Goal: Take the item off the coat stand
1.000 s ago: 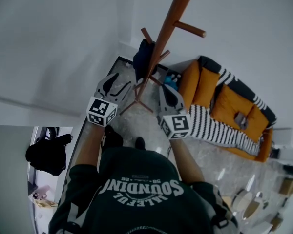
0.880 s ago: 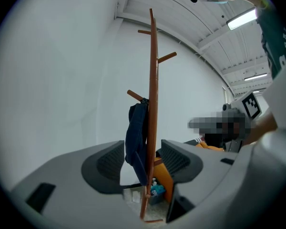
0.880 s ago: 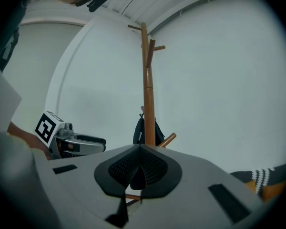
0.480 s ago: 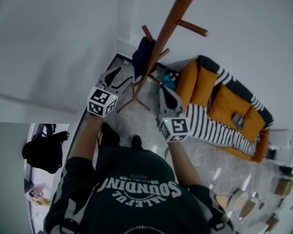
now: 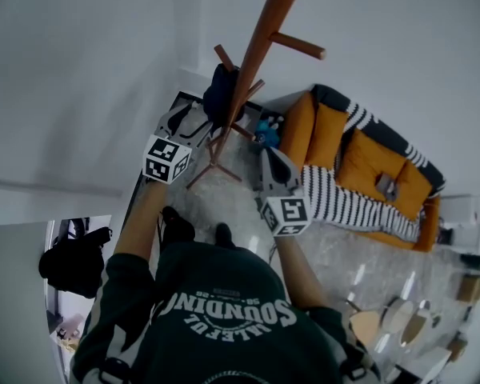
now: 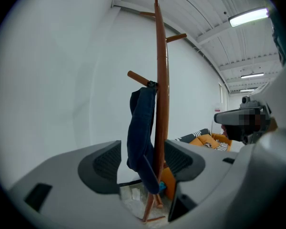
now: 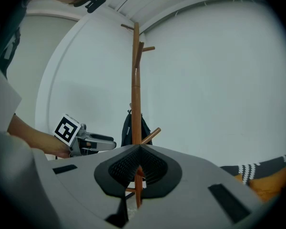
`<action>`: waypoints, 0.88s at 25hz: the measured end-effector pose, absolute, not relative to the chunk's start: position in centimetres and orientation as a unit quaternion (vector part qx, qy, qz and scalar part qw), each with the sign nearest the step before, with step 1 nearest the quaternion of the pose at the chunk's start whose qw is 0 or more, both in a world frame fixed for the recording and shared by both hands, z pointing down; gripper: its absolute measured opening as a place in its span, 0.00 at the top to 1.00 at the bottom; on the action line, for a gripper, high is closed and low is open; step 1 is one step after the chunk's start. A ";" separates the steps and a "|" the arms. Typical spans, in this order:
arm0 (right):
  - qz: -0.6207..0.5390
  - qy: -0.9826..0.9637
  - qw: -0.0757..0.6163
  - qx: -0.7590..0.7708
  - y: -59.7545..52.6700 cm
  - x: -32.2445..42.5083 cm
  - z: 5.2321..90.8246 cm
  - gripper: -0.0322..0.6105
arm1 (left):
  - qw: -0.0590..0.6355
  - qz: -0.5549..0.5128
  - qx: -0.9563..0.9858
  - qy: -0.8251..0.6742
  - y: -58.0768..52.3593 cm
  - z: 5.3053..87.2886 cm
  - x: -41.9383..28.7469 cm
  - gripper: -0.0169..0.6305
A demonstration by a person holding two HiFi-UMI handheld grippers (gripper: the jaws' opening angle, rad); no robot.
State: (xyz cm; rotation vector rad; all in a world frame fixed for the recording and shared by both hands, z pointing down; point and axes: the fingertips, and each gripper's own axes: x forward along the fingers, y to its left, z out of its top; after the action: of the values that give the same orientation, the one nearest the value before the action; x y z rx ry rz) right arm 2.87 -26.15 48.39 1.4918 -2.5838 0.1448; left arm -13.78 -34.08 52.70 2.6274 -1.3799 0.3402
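A tall wooden coat stand rises by the white wall. A dark blue garment hangs from one of its lower pegs, draped down beside the pole. My left gripper points at it from just short of it. Its jaws are opening, and in the left gripper view the garment shows in the gap between them, farther off and untouched. My right gripper hangs to the right of the stand's feet, its jaws shut and empty, facing the pole.
An orange sofa with a striped blanket stands to the right of the stand. A small blue object lies by the stand's feet. A black bag sits at the lower left. The person's feet are close to the stand.
My left gripper has moved forward toward the hanging garment and its jaws stand wider. The right gripper has barely shifted.
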 end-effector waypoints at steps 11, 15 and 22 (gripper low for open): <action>0.055 -0.834 0.072 0.545 -26.7 6.0 48.7 0.95 | 0.096 0.132 0.878 -0.451 -38.6 54.8 -12.3 0.54; 0.058 -0.821 0.068 0.564 -27.0 7.3 49.0 0.95 | 0.108 0.143 0.879 -0.443 -39.6 55.6 -11.7 0.54; 0.061 -0.819 0.066 0.566 -27.7 7.9 48.9 0.95 | 0.114 0.160 0.876 -0.440 -40.4 56.6 -11.4 0.73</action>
State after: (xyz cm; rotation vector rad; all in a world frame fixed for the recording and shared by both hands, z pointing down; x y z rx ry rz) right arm 7.87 -27.66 48.87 1.7078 -2.4699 0.1853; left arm -11.38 -40.41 56.62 2.5695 -1.2901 0.4678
